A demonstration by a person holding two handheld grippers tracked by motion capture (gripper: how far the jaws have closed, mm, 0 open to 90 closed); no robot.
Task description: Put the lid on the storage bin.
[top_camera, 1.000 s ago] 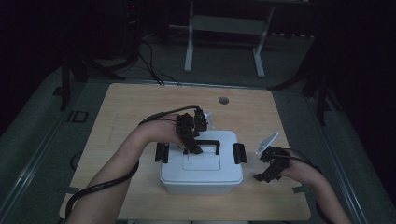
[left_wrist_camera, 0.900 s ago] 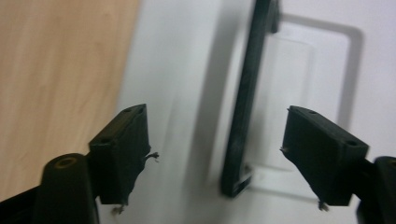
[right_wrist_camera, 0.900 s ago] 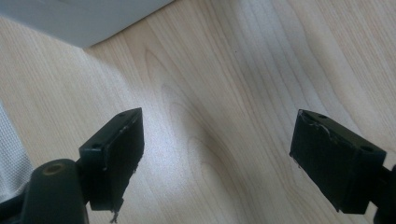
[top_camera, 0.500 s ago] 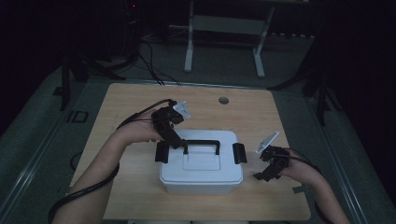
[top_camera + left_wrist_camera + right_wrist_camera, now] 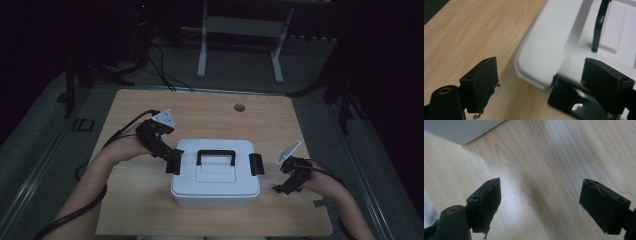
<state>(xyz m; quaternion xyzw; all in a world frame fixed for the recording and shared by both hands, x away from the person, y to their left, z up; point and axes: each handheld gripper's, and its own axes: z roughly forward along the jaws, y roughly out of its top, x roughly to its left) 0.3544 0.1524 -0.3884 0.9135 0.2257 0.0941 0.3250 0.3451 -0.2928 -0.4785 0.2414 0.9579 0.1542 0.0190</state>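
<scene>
A white plastic box [image 5: 215, 182] with a black handle [image 5: 216, 156] stands in the middle of the wooden table [image 5: 210, 117]. Each of its short sides carries a black latch. My left gripper [image 5: 171, 156] is at the left latch [image 5: 175, 162]. Its jaws have just been opening and now stand open. In the left gripper view the left gripper [image 5: 546, 82] has the lid's corner [image 5: 541, 52] and the latch [image 5: 569, 102] between its jaws, without contact. My right gripper [image 5: 280, 187] rests low over bare wood to the right of the right latch [image 5: 256, 164]. The right gripper [image 5: 544, 205] is open and holds nothing.
A round hole [image 5: 239, 107] lies in the table's far middle. Bare wood surrounds the box on all sides. Behind the table stands a metal frame [image 5: 240, 45], with cables on the dark floor. A cable trails from each gripper along the forearm.
My left gripper has moved from the box's handle out to the left and down to the left latch. The right gripper and the box have stayed in place.
</scene>
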